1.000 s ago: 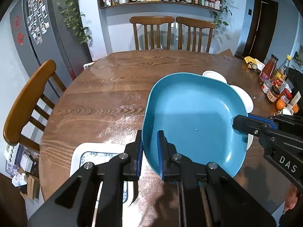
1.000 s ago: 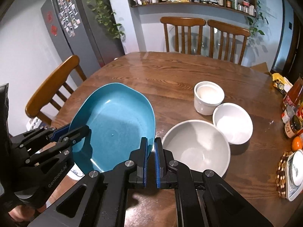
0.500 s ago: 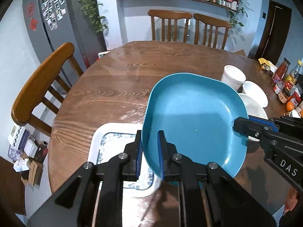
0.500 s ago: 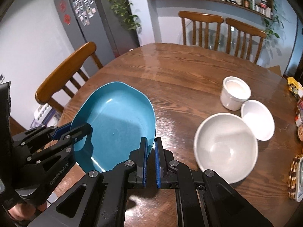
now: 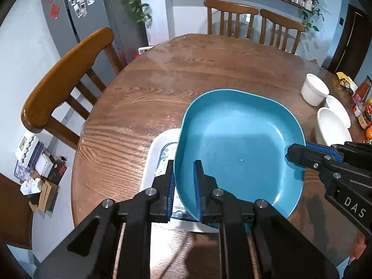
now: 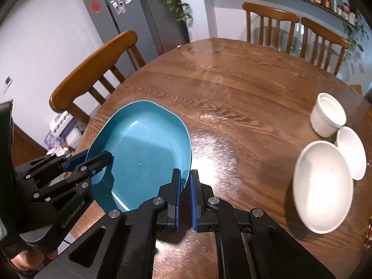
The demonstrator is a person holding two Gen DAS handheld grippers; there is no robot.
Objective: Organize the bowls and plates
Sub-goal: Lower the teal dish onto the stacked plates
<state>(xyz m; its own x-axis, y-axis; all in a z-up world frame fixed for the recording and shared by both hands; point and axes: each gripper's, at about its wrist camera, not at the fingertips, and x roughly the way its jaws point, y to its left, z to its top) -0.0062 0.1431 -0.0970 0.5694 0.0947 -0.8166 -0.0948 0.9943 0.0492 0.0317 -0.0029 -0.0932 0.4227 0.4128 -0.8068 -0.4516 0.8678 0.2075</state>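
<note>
At the left, a white tray with a blue pattern (image 5: 160,155) is seen lying on the wooden table (image 5: 151,97), partly covered by the blue plate (image 5: 239,148). The plate is held tilted above the table, its near rim pinched by the left gripper (image 5: 183,181) and its right rim clamped by the right gripper (image 6: 184,186). Further right, a large white bowl (image 6: 323,186), a small white bowl (image 6: 351,151) and a white cup (image 6: 327,116) are grouped on the table.
</note>
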